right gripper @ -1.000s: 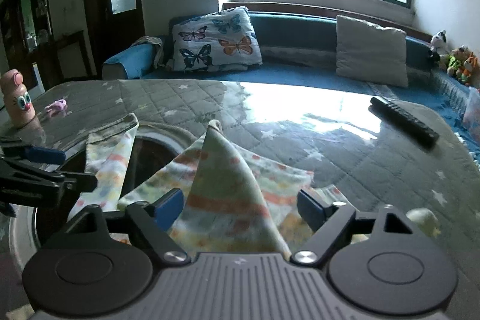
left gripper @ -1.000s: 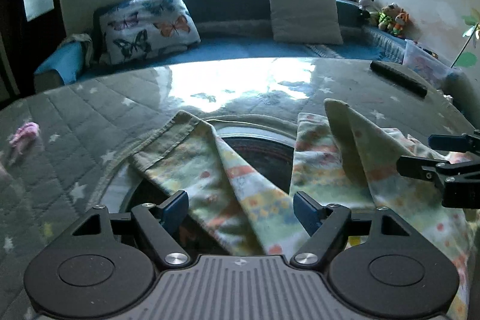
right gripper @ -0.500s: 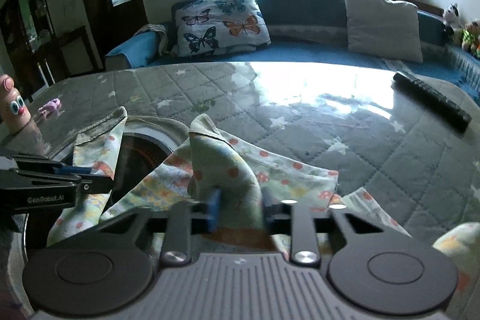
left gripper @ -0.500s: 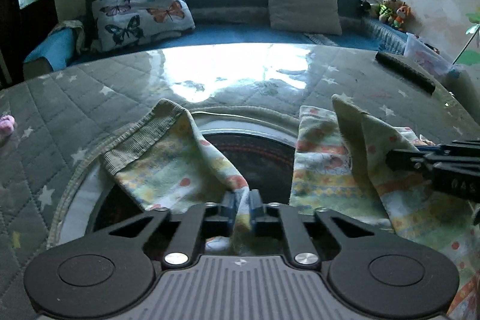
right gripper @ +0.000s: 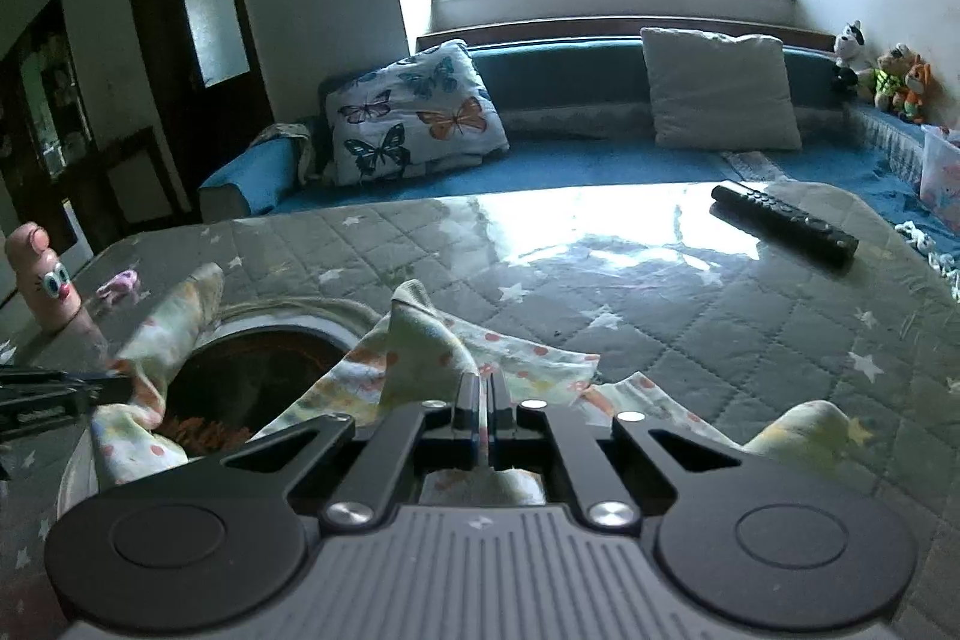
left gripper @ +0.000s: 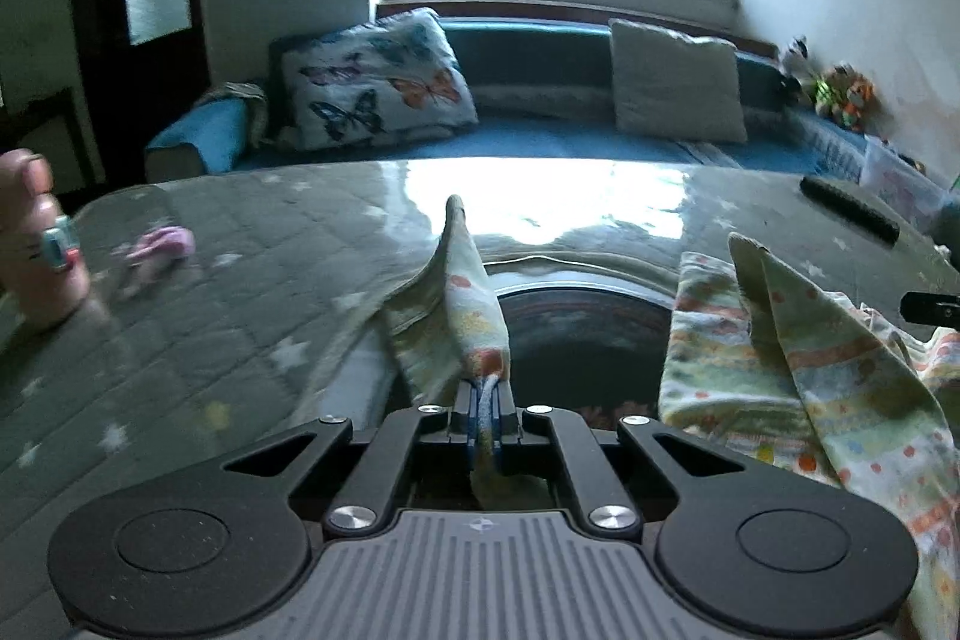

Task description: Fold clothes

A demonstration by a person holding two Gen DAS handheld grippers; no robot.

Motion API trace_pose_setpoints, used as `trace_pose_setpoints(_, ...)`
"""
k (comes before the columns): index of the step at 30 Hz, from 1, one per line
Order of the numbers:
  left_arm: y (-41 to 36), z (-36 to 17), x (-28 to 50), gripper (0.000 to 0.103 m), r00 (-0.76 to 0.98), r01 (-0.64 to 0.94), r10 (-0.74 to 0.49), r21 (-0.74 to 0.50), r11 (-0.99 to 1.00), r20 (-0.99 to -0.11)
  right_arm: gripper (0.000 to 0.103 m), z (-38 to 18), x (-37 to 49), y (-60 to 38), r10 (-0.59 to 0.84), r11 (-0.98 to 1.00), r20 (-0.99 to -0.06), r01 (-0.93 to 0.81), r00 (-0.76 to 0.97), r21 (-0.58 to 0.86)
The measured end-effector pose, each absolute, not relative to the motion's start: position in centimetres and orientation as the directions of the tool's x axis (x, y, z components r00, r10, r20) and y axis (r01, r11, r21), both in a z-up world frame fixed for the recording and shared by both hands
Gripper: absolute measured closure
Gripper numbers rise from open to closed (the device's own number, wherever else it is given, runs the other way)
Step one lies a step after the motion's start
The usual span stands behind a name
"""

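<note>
A small pale garment [left gripper: 798,364] with coloured stripes and dots lies on the quilted grey table [left gripper: 252,244], draped over a round dark inset [left gripper: 588,334]. My left gripper [left gripper: 483,394] is shut on one strip of the garment [left gripper: 468,304], which rises in a narrow fold in front of the jaws. In the right wrist view my right gripper [right gripper: 483,394] is shut on another fold of the garment [right gripper: 420,346]. The left gripper's tip [right gripper: 60,388] shows at that view's left edge, and the right gripper's tip [left gripper: 936,307] shows at the left wrist view's right edge.
A black remote [right gripper: 783,223] lies at the table's far right. A pink figurine with eyes [right gripper: 45,280] and a small pink object [right gripper: 120,283] stand at the left. Behind the table runs a blue sofa [right gripper: 600,160] with a butterfly pillow [right gripper: 414,112] and a grey cushion [right gripper: 720,88].
Both grippers went from open to shut on folds of the garment. They then lifted slightly, pulling the cloth up into peaks, and the left one moved left.
</note>
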State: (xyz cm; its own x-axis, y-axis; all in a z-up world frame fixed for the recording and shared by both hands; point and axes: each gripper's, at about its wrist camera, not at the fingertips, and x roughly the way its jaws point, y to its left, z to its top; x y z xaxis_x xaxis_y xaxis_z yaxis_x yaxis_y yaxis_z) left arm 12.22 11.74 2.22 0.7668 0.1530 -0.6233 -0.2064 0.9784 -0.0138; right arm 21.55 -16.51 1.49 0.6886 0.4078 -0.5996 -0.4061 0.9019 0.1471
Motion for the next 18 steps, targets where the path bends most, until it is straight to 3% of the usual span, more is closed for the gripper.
trace_pose_setpoints(2,12.2,2.5,10.6,0.098,0.77,-0.222,0.163,-0.019,0.975,-0.617,0.096,1.5,21.4,-16.1,0.416,0.896,-0.6,-0.42,0.684,0.142)
trace_pose_setpoints(6,13.0,2.6,7.7,0.098,0.762,-0.254,0.175,-0.04,0.966,-0.623,0.069,0.5,22.2,-14.8,0.412,0.891,-0.611,-0.439,0.676,0.115)
trace_pose_setpoints(8,13.3,2.6,6.7,0.098,0.758,-0.271,0.183,-0.048,0.961,-0.626,0.061,-0.2,22.9,-14.0,0.403,0.891,-0.619,-0.444,0.674,0.096)
trace_pose_setpoints(15,13.5,2.7,4.9,0.098,0.748,-0.303,0.199,-0.058,0.951,-0.633,0.063,-2.7,25.4,-10.7,0.475,0.843,-0.653,-0.519,0.59,0.145)
trace_pose_setpoints(17,13.4,2.9,4.4,0.098,0.747,-0.311,0.212,-0.049,0.949,-0.63,0.07,-3.2,25.4,-9.4,0.482,0.829,-0.665,-0.542,0.571,0.135)
trace_pose_setpoints(18,13.5,3.0,3.9,0.098,0.746,-0.318,0.223,-0.042,0.947,-0.627,0.081,-3.4,25.3,-8.8,0.477,0.827,-0.672,-0.548,0.567,0.125)
